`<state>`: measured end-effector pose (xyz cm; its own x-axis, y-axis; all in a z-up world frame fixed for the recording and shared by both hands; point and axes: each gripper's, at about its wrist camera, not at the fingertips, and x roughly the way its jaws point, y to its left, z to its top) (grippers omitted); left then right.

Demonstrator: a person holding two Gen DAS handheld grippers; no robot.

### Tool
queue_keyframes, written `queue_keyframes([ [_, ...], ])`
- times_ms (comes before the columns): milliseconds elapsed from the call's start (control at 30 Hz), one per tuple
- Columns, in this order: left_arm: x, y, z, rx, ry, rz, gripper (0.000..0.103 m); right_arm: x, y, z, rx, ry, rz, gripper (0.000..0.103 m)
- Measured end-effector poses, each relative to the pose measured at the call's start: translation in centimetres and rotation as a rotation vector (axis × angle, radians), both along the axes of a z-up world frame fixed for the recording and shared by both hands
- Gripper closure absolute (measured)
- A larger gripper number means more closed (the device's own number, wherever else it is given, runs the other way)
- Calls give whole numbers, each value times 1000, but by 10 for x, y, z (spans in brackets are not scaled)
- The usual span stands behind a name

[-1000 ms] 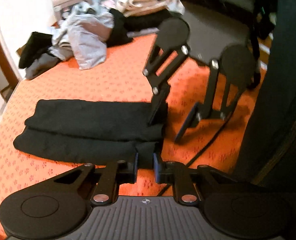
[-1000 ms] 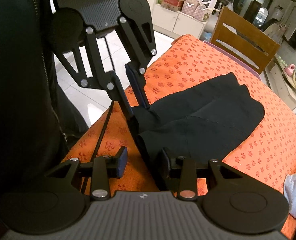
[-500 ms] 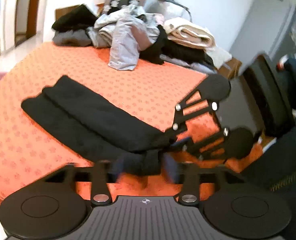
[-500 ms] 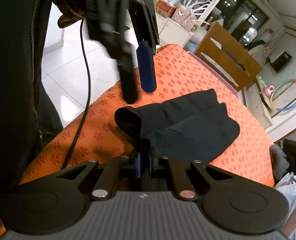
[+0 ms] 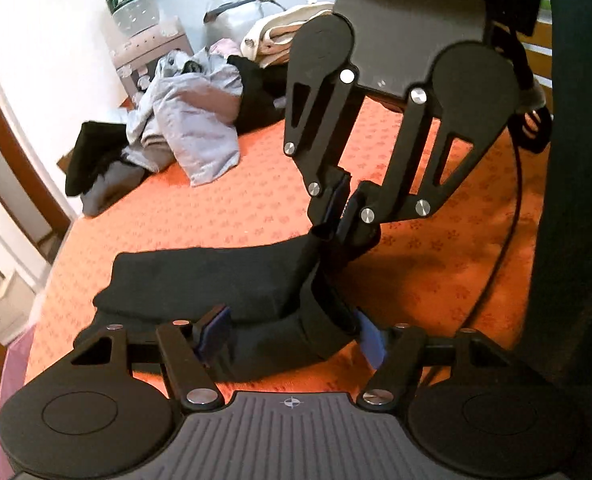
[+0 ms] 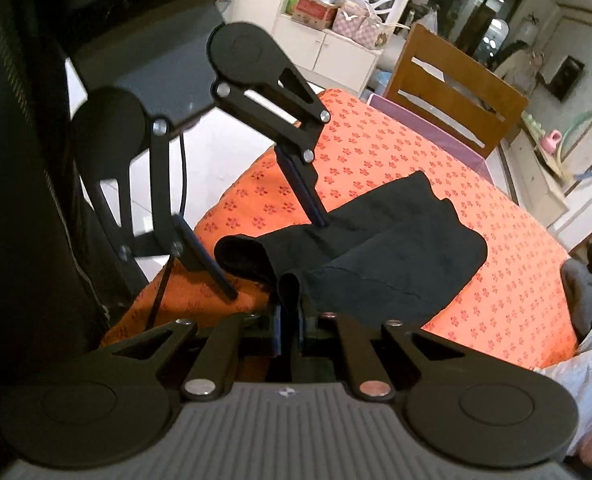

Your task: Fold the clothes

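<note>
So far: black garment (image 5: pixel 199 280) lies on the orange tablecloth (image 5: pixel 255 204), doubled lengthwise; near end raised, cross fold judged not yet done
Left gripper (image 5: pixel 291 332): jaws wide, straddling the near end; gripping nothing
Right gripper (image 6: pixel 289 326): pinched narrow on a raised fold of garment; angled down from beyond

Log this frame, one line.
task: fold clothes | left gripper: open, straddling black garment | right gripper: shut on garment's near end | garment on orange cloth

Soft daylight, strong fisheye edge warp
</note>
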<state>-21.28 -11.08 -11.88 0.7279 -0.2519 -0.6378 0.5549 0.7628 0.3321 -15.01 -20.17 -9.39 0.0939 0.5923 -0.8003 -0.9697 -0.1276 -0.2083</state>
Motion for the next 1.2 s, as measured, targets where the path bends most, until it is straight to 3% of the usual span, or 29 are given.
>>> queue_keyframes([
  [100, -1, -3, -6, 50, -40, -35, 41, 4, 1, 2, -4, 30, -14, 94],
  [200, -1, -8, -10, 91, -67, -80, 72, 6, 0, 4, 2, 54, -28, 94],
  [233, 0, -9, -10, 95, -67, -91, 90, 7, 0, 4, 6, 57, -31, 93],
  [300, 1, -8, -9, 84, -64, -99, 92, 9, -1, 5, 18, 61, -36, 92],
  [367, 5, -6, -6, 55, -53, -81, 93, 11, -6, 6, 37, 67, -33, 84],
  [433, 7, -4, -4, 31, -45, -64, 93, 10, -14, 5, 61, 56, -26, 58],
  [533, 9, -1, -1, 2, -36, -50, 93, 8, -31, -2, 102, 8, 13, 42],
  [600, 10, 0, 1, -14, -32, -42, 93, 6, -42, -9, 126, -33, 45, 38],
  [700, 10, 4, 5, -46, -22, -19, 93, 4, -46, -24, 119, -94, 59, 38],
  [867, 10, 9, 9, -92, 15, 1, 93, 6, -39, -37, 133, -124, 93, 42],
  [1000, 10, 15, 13, -161, 71, 13, 93, 5, -35, -33, 113, -92, 125, 74],
  [1100, 7, 23, 18, -241, 148, 15, 93, 4, -34, -19, 91, -3, 129, 85],
  [1200, 7, 36, 17, -356, 254, 55, 92, 7, -30, -4, 65, 130, 106, 88],
])
